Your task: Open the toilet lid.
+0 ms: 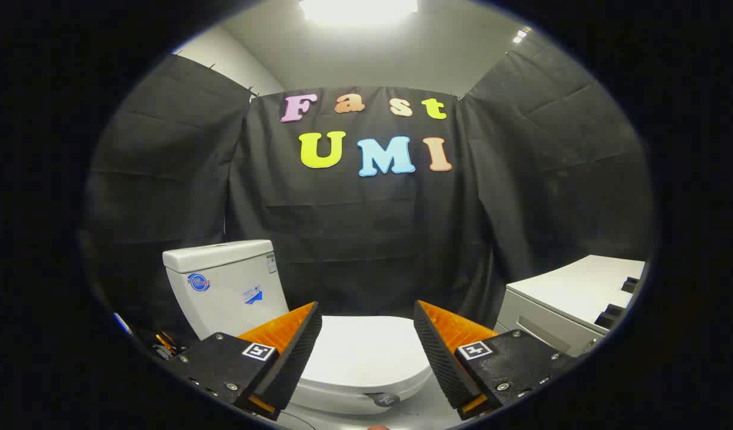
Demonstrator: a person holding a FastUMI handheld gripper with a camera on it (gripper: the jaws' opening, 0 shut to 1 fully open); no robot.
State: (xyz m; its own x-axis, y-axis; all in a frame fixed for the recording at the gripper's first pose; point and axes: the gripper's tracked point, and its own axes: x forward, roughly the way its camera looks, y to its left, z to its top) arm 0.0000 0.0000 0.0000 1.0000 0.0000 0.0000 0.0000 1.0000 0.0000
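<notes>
Cistern (226, 286) stood beyond the left finger (295, 352), white, upright against the booth's black cloth. Gripper (367, 352) was wide open, holding nothing, its fingers spread apart above the toilet. Toilet lid (366, 352) lay flat and closed between the fingers and just ahead of them (front rim curving below the fingertips, no contact seen). Beyond the right finger (432, 352), a white cabinet top (575, 286) sat well apart from the toilet.
</notes>
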